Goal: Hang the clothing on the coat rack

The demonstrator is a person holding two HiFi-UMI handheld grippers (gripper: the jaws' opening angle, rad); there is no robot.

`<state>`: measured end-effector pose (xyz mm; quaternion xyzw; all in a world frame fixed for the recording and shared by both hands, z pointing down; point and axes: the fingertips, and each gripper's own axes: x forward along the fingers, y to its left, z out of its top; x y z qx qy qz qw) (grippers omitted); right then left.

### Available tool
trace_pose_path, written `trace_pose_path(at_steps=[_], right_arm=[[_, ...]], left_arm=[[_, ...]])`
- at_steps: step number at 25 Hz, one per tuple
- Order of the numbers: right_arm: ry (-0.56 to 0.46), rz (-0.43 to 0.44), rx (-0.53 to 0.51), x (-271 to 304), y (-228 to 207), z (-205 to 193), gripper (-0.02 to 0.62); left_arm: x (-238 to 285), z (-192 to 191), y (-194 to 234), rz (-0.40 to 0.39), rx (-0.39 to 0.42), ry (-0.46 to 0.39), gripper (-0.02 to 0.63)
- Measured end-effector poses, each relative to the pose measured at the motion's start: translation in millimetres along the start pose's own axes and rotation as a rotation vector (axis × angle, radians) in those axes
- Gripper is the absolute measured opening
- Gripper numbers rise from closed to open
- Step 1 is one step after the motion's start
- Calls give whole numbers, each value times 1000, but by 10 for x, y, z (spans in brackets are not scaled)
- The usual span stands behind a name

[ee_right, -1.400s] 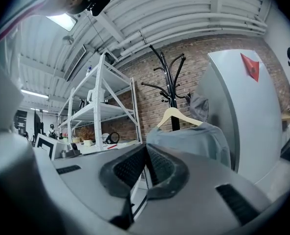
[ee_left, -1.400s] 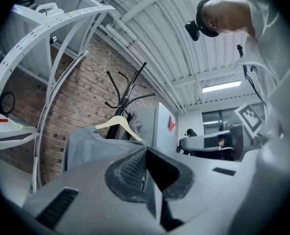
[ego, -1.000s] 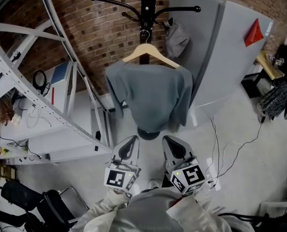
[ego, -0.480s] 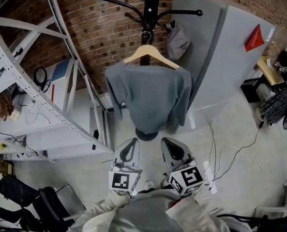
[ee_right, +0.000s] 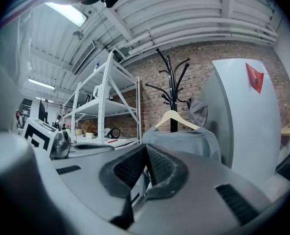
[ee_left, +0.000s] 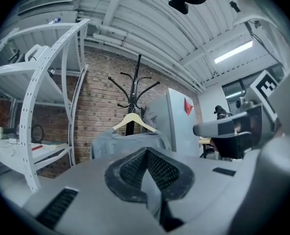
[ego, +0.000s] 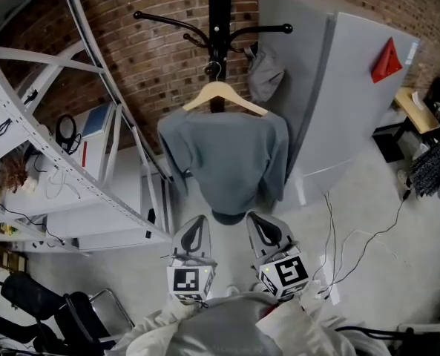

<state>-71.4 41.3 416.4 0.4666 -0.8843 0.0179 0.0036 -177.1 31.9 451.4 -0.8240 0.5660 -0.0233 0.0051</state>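
A grey shirt (ego: 227,162) hangs on a wooden hanger (ego: 220,95), whose hook rests on the black coat rack (ego: 218,21) against the brick wall. The left gripper view shows the same shirt (ee_left: 116,142) and hanger (ee_left: 133,121) straight ahead, as does the right gripper view, with shirt (ee_right: 184,141) and hanger (ee_right: 174,119). My left gripper (ego: 194,230) and right gripper (ego: 264,228) are side by side, low and close to my body, a short way back from the shirt's hem. Both are shut with nothing between the pads.
White metal shelving (ego: 71,162) stands at the left. A grey cabinet (ego: 346,102) with a red triangle is right of the rack. A grey bag (ego: 266,69) hangs on a rack arm. Cables (ego: 338,236) trail on the floor; a black chair (ego: 64,310) sits at the lower left.
The view has shifted slightly, so the rack and shirt sit a little further left. Both grippers stay shut in about the same place in front of me.
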Motion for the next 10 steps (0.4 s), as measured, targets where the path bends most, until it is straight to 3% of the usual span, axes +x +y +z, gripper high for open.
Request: trace_pose_path(at_steps=[6,10], right_arm=[[-21,-3,-13,-38,-192,-12,25],[-64,-52,-40,-92,-388,56,25]], left_arm=[[110,65,-45,25,-6,-22,9],[189,15,-106,26,13,3,9]])
